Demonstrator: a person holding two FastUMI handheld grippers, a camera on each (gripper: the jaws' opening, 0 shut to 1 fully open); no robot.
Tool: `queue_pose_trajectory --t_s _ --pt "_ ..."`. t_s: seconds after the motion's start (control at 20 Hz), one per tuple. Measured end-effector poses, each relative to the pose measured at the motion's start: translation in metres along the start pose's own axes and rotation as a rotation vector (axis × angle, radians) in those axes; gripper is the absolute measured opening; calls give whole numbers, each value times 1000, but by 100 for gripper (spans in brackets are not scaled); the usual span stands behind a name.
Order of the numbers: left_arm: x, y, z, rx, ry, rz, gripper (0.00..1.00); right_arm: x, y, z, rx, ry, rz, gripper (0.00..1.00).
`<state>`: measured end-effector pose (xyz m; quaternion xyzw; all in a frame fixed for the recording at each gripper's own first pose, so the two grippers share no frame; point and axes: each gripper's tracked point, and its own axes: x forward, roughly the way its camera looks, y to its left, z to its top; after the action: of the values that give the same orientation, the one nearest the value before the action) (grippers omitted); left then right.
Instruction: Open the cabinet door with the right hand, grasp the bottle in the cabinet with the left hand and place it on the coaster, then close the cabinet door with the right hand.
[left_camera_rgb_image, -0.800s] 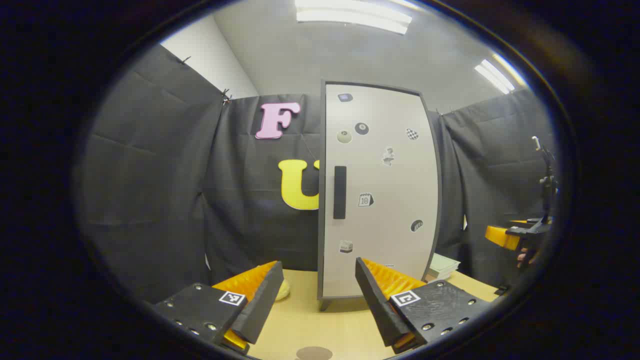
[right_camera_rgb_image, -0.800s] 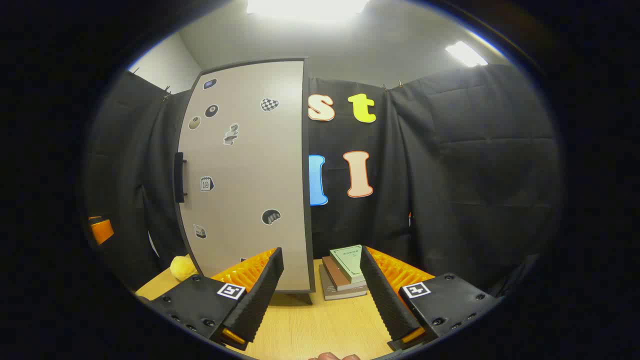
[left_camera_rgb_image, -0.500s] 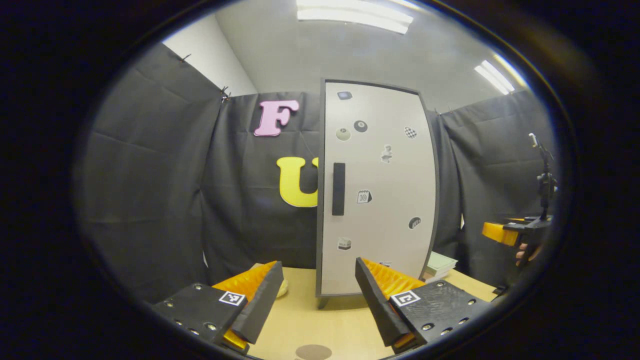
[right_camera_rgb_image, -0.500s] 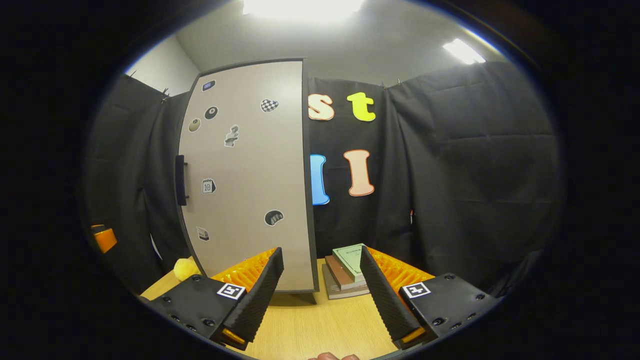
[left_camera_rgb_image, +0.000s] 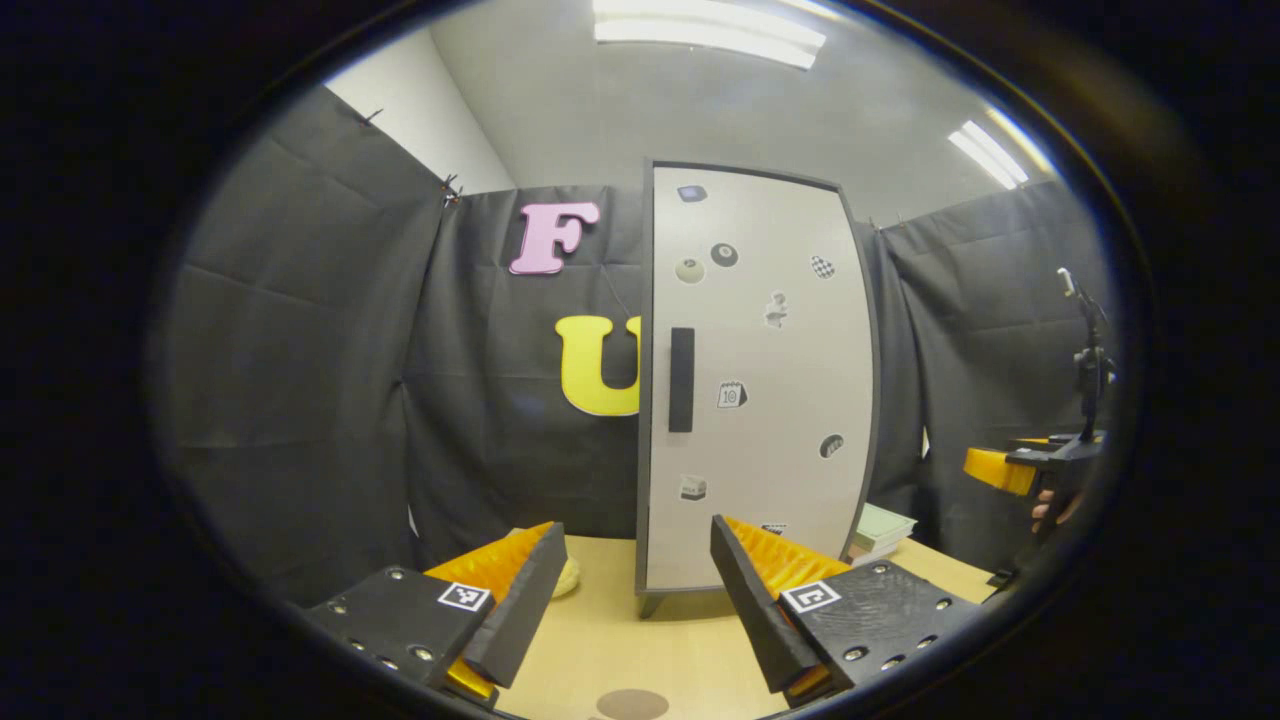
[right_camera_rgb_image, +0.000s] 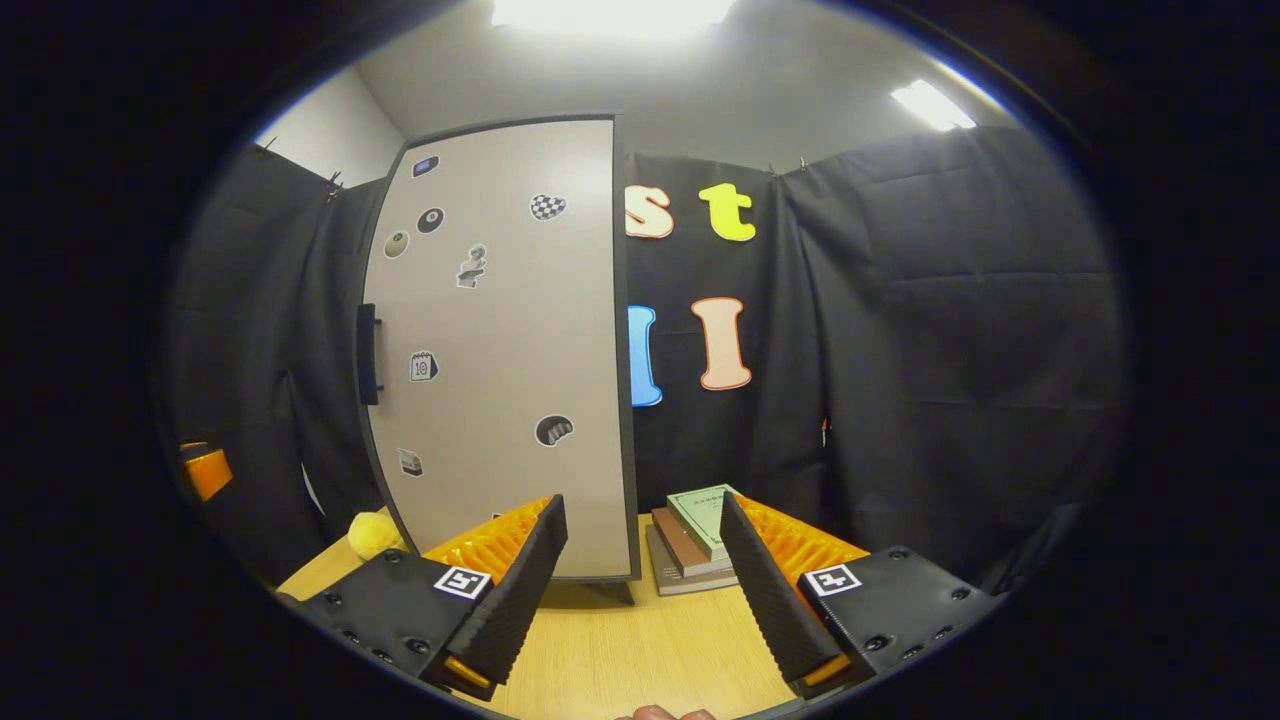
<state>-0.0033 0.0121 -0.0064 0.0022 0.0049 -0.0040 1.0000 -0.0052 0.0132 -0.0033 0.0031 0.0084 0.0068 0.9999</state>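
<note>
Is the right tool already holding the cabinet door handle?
No. The right tool is open, with the handle far ahead on the shut door.

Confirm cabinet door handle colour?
Black handle on a light grey cabinet door; clearest in the left gripper view.

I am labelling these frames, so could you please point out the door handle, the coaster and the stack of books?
handle (left_camera_rgb_image: 681, 379), left gripper view, middle of the bar.
coaster (left_camera_rgb_image: 632, 704), left gripper view, its top face.
books (right_camera_rgb_image: 703, 517), right gripper view, cover of the top book.
</note>
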Motion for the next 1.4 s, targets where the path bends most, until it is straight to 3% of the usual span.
queue_pose_trajectory --t_s 0.3,0.55,1.0,1.05,1.15,1.2,1.4 --pt "-4 12 -9 -9 16 25 90 7 19 12 -5 -2 42 98" --pt "-10 25 -19 -10 32 51 87 22 54 47 -25 -46 120 98" --pt "-31 61 -40 -32 69 130 87 54 159 128 -86 -181 287 98" --pt "-33 66 -42 -39 72 141 87 56 174 134 -85 -187 308 92" --pt "-39 79 -44 -48 71 170 87 62 202 142 -71 -195 346 98" --pt "-42 87 -45 -52 72 187 87 65 215 145 -68 -198 357 94" --pt "-53 115 -52 -72 82 256 87 83 258 143 -60 -181 386 99"
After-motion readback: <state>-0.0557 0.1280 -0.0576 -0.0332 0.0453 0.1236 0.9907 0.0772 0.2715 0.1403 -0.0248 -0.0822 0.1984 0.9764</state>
